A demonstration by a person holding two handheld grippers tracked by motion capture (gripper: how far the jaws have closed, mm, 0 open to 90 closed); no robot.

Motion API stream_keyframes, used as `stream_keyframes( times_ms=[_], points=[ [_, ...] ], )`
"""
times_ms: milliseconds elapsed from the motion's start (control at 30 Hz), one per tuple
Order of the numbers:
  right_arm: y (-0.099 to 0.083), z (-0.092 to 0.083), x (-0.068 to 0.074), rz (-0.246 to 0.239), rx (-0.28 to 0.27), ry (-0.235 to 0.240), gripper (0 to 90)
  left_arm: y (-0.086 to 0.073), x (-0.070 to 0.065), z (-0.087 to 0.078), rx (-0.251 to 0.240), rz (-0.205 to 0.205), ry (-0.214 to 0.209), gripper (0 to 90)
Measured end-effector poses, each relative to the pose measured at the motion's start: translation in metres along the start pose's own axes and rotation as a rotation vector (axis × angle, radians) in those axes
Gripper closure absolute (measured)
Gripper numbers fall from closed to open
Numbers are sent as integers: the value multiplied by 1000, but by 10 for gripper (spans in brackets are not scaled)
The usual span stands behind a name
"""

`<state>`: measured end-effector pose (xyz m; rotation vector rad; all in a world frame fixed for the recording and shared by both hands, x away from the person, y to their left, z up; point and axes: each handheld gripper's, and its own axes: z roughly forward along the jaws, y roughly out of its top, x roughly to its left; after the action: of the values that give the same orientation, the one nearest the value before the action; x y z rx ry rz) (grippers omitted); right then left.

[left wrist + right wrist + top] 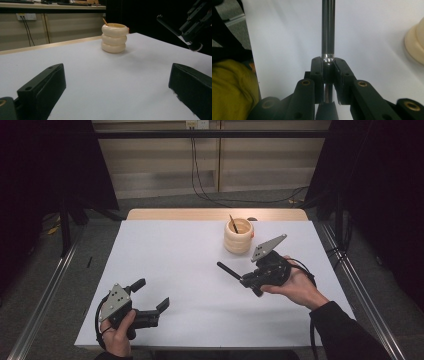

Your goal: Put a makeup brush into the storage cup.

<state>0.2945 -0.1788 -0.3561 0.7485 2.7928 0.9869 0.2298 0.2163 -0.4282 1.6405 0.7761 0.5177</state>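
Observation:
My right gripper (248, 281) is shut on a dark metallic pen (227, 270), held above the white table sheet (190, 270) right of centre. In the right gripper view the pen (328, 30) stands straight out from between the closed jaws of the right gripper (328, 65). A cream holder made of stacked rings (238, 237) stands just beyond it with a thin stick (233, 224) inside. My left gripper (152, 293) rests open near the front left corner. Between the wide-apart jaws of the left gripper (116, 75), the holder (114, 37) and the pen (170, 25) appear ahead.
The white sheet covers a wooden table whose far edge (215, 214) shows behind the holder. Metal rails (45, 290) run along both sides on the floor. Cables (200, 180) hang at the back wall.

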Motion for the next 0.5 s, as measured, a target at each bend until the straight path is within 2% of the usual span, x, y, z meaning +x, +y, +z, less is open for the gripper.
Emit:
stream_keyframes(
  times_ms=[67,300,400,500],
  points=[
    [1,1,0,21,38,-16,785,0,0,0,-1,-3,0,10],
    [2,7,0,3,114,-10,785,0,2,0,5,-4,-3,12],
    [1,10,-2,26,166,-15,785,0,1,0,1,-8,-4,12],
    [-1,12,-3,21,219,-10,785,0,2,0,7,-6,1,11]
  ],
)
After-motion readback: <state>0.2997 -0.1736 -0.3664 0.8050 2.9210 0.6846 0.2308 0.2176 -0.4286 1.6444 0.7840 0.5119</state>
